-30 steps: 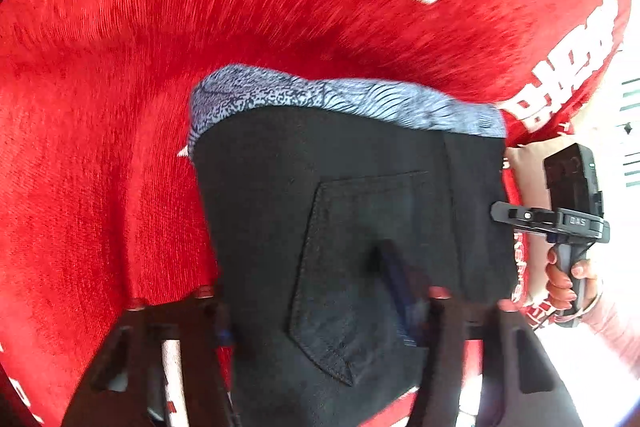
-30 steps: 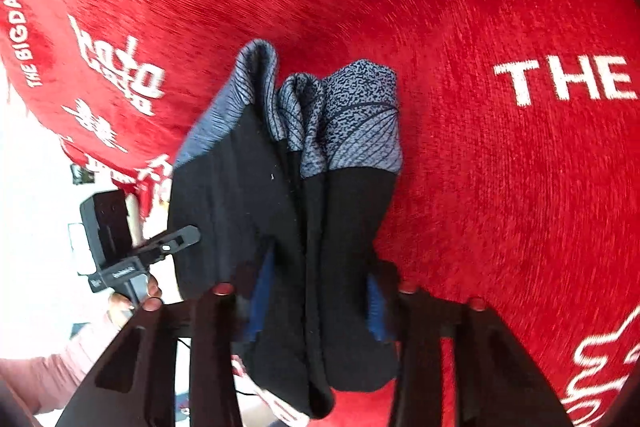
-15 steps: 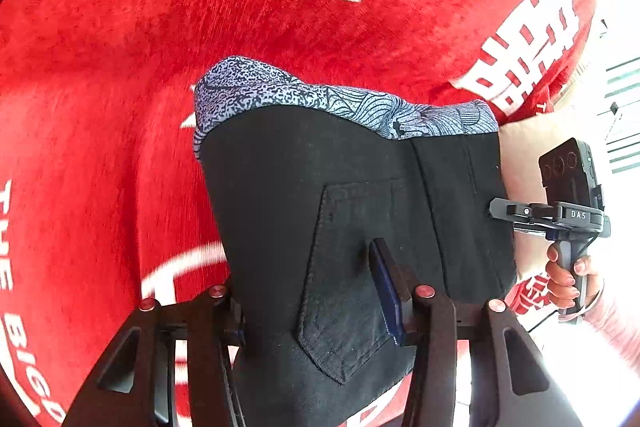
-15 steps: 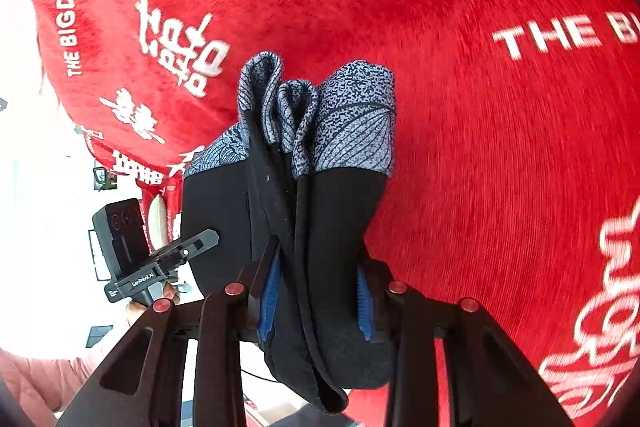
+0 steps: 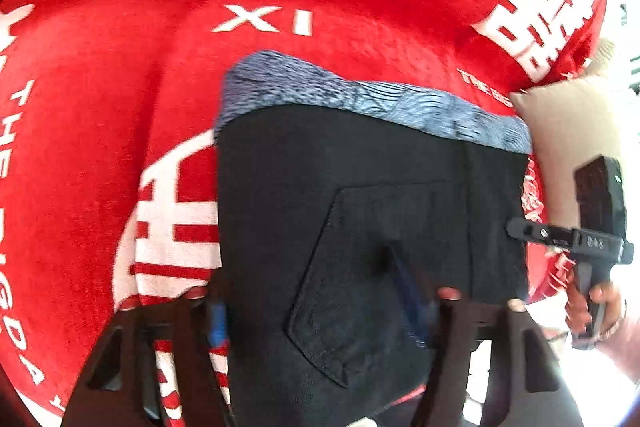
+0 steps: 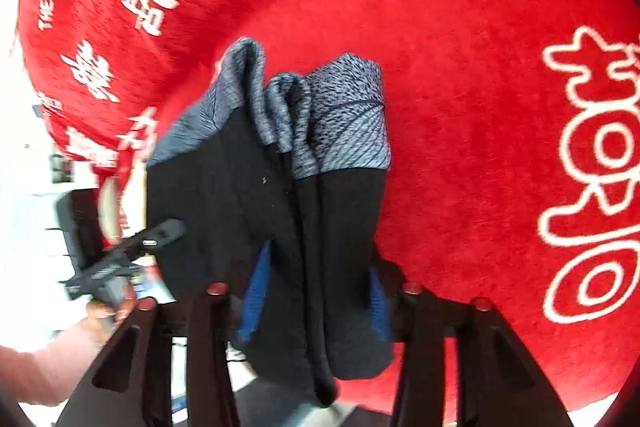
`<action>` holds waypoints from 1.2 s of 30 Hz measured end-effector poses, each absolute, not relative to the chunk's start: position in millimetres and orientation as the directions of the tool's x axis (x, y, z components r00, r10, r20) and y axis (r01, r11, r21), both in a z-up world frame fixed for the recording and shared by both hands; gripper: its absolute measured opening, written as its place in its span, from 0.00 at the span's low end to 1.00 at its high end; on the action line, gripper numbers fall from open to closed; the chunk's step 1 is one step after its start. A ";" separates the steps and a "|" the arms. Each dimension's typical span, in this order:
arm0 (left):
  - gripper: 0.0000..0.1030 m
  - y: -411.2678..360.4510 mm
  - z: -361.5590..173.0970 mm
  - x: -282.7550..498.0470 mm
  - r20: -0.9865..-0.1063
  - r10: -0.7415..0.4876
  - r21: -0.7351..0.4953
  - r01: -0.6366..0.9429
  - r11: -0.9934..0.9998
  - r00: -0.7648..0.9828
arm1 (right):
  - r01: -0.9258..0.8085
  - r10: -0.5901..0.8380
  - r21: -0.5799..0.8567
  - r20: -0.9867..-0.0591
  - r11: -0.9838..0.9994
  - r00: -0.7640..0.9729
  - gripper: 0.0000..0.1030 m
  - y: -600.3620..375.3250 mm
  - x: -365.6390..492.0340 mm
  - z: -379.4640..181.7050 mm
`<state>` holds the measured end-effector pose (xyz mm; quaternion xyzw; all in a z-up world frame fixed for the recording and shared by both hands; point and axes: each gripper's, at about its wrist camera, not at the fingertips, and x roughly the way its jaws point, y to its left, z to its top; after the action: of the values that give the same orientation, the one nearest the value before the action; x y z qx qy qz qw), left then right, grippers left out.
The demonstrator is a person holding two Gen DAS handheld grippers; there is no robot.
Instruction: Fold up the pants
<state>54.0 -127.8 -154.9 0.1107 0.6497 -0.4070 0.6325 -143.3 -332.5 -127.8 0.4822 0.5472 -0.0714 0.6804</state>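
Observation:
Black pants (image 5: pixel 360 187) with a blue-grey patterned band (image 5: pixel 360 95) hang folded over a red blanket (image 5: pixel 120 87); a back pocket (image 5: pixel 372 267) faces the left wrist view. My left gripper (image 5: pixel 312 307) has the pants' lower part between its blue pads. Its jaws are opening, with the cloth still touching both pads. From the right wrist view the pants (image 6: pixel 224 195) look bunched in several layers. My right gripper (image 6: pixel 316 295) pinches that bunch, and its jaws are opening too, cloth still filling the gap.
The red blanket (image 6: pixel 460 107) with white lettering covers the whole surface. A beige cushion (image 5: pixel 568 147) lies at its right edge. A hand (image 5: pixel 600 299) with the other gripper shows at the right of the left wrist view, and likewise a hand (image 6: pixel 100 311) at lower left.
Both grippers carried the pants across the blanket, so the lettering beneath shifted. The fingers of both now stand wider apart, with the pants still between them.

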 end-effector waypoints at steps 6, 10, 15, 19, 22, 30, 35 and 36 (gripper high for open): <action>0.86 -129.1 -149.6 49.5 -0.957 -0.277 -0.262 0.680 0.685 -0.090 | 0.652 0.330 0.461 -0.887 0.602 0.322 0.69 -325.3 -143.6 -118.0; 0.92 -132.6 -140.0 43.0 -0.981 -0.191 -0.152 0.709 0.688 -0.025 | 0.690 0.249 0.336 -0.941 0.641 0.227 0.72 -318.4 -138.3 -101.8; 1.00 -128.2 -121.2 34.0 -0.990 -0.143 -0.098 0.726 0.681 0.000 | 0.732 0.183 0.233 -0.972 0.640 0.149 0.78 -308.2 -142.7 -77.5; 1.00 -122.9 -111.6 26.1 -0.994 -0.109 -0.079 0.731 0.678 -0.006 | 0.750 0.159 0.201 -0.979 0.630 0.129 0.84 -293.5 -145.2 -57.8; 1.00 -119.5 -103.0 18.7 -0.996 -0.084 -0.060 0.736 0.674 -0.004 | 0.751 0.130 0.177 -0.984 0.636 0.121 0.90 -280.6 -144.8 -43.0; 1.00 -107.2 -72.3 -0.2 -0.998 -0.051 -0.022 0.723 0.691 0.019 | 0.739 0.071 0.131 -0.991 0.661 0.112 1.00 -246.2 -130.9 -12.5; 1.00 -103.9 -54.9 -9.1 -0.998 -0.042 0.004 0.730 0.683 0.045 | 0.724 0.075 0.114 -0.994 0.681 0.085 1.00 -232.7 -124.7 -0.5; 1.00 -103.4 -52.1 -10.1 -0.998 -0.038 0.009 0.731 0.682 0.047 | 0.725 0.078 0.112 -0.994 0.680 0.080 1.00 -229.0 -124.6 2.2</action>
<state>-10.1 -103.4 -52.1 0.2762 0.6275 -0.2874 0.6688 -124.6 -229.0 2.2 0.3172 0.6331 -0.2439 0.6627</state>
